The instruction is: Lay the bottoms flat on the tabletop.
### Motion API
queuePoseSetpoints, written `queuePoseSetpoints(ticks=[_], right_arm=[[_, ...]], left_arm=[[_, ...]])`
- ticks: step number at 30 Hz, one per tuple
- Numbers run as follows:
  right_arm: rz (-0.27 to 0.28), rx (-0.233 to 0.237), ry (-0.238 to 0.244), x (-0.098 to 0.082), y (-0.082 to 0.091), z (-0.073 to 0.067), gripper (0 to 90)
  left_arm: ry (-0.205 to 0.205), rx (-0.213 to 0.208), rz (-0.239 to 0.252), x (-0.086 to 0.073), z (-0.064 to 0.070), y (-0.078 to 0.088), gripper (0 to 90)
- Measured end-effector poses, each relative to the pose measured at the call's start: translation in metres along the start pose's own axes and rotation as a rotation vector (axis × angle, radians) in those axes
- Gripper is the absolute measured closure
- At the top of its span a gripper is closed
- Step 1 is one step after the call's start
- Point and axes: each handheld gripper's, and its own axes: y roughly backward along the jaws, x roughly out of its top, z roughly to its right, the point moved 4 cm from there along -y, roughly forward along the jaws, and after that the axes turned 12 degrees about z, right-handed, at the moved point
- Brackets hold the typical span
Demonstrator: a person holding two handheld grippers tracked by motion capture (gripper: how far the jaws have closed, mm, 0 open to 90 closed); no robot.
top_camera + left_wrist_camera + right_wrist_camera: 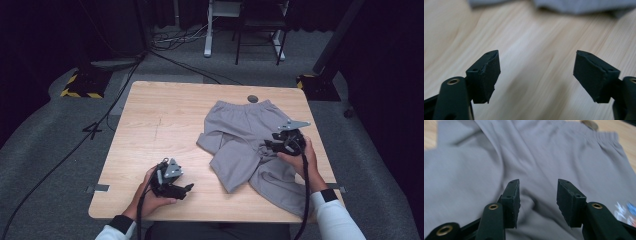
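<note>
Clearly the right gripper [268,145] is hovering spread over the grey trousers [248,145] at right of centre — pinch one layer's edge; left gripper [189,188] is waiting spread, lower left.

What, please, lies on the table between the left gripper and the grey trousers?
Nothing: in the high view, only bare wooden tabletop separates the left gripper from the crumpled grey fabric trousers.
</note>
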Motion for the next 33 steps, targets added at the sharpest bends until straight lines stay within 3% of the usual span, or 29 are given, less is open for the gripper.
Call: queuePoseSetpoints(ticks=[5,9,11,14,15,18,20,21,23,25,26,28,29,32,33], right_arm=[[-0.040,0.004,-0.003,-0.024,0.019,0.020,52.8],[-0.069,-0.002,-0.032,-0.043,0.024,0.029,52.9],[-0.080,0.002,-0.045,-0.050,0.025,0.030,52.9],[-0.097,-0.001,-0.041,-0.055,0.025,0.030,52.9],[-0.097,-0.001,-0.041,-0.056,0.024,0.030,53.1],[-0.119,-0.003,-0.027,-0.058,0.022,0.028,53.2],[-0.127,-0.003,-0.025,-0.059,0.021,0.027,52.8],[-0.127,-0.004,-0.025,-0.059,0.021,0.027,52.9],[-0.131,-0.002,-0.030,-0.060,0.021,0.027,52.8],[-0.137,-0.003,-0.036,-0.061,0.020,0.027,52.4],[-0.141,-0.003,-0.035,-0.061,0.019,0.027,52.1],[-0.151,-0.003,-0.034,-0.062,0.017,0.027,51.8],[-0.154,-0.006,-0.034,-0.063,0.017,0.026,51.7],[-0.157,-0.001,-0.026,-0.063,0.016,0.024,51.8],[-0.159,0.000,-0.022,-0.063,0.016,0.024,51.8]], left_arm=[[0.005,-0.033,0.071,0.044,0.015,-0.035,24.0],[0.012,-0.036,0.055,0.063,0.019,-0.072,25.8],[0.030,-0.032,0.023,0.066,0.018,-0.089,29.0],[0.002,-0.008,-0.051,0.064,0.017,-0.104,40.0],[-0.011,-0.018,-0.065,0.063,0.017,-0.106,45.9],[-0.059,0.011,-0.095,0.058,0.014,-0.105,65.7],[-0.050,0.010,-0.108,0.054,0.009,-0.100,69.2],[-0.032,0.002,-0.107,0.052,0.007,-0.097,66.6],[-0.036,0.006,-0.085,0.049,0.006,-0.088,63.8],[-0.027,-0.037,-0.032,0.051,0.013,-0.080,52.7],[-0.033,-0.077,-0.010,0.053,0.020,-0.077,46.2],[-0.070,-0.108,0.016,0.060,0.040,-0.077,42.1],[-0.085,-0.129,0.028,0.063,0.052,-0.078,35.7],[-0.128,-0.196,0.042,0.069,0.083,-0.086,29.2],[-0.134,-0.201,0.036,0.070,0.091,-0.090,27.7]])
